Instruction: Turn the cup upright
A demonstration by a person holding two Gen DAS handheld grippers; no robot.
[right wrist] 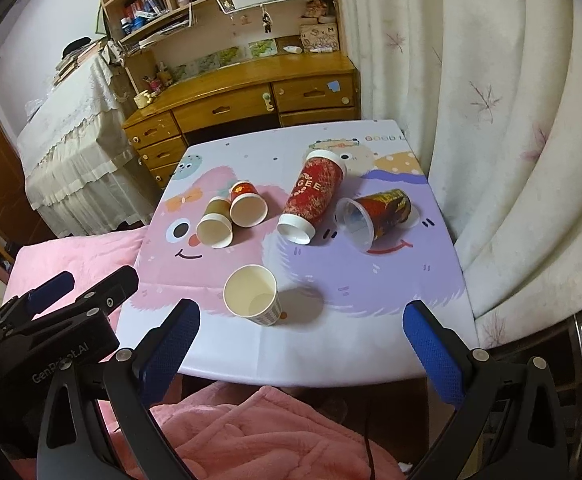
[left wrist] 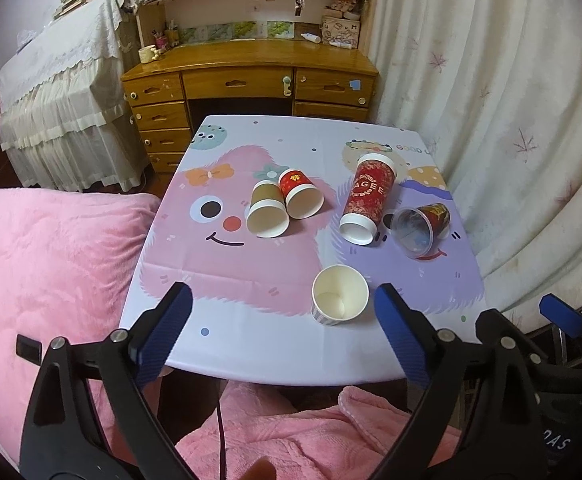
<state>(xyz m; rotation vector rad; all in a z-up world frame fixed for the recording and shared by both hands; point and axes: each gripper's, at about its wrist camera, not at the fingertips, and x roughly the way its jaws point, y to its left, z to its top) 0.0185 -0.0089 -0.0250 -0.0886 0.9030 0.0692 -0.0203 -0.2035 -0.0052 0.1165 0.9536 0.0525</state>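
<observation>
A white paper cup point(left wrist: 339, 301) point(right wrist: 253, 295) stands upright near the table's front edge. Behind it several cups lie on their sides: a brown cup point(left wrist: 267, 210) point(right wrist: 215, 225), a small red cup point(left wrist: 300, 193) point(right wrist: 247, 205), a tall red cup point(left wrist: 366, 200) point(right wrist: 311, 198) and a clear plastic cup with a red print point(left wrist: 421, 226) point(right wrist: 375, 214). My left gripper point(left wrist: 283, 300) is open and empty above the front edge. My right gripper point(right wrist: 301, 312) is open and empty, just short of the upright cup.
The small table point(left wrist: 251, 344) wears a cartoon cloth in pink and purple. A wooden desk point(left wrist: 251, 76) stands behind it, a curtain point(left wrist: 491, 120) at the right, a pink blanket point(left wrist: 51, 260) at the left and below.
</observation>
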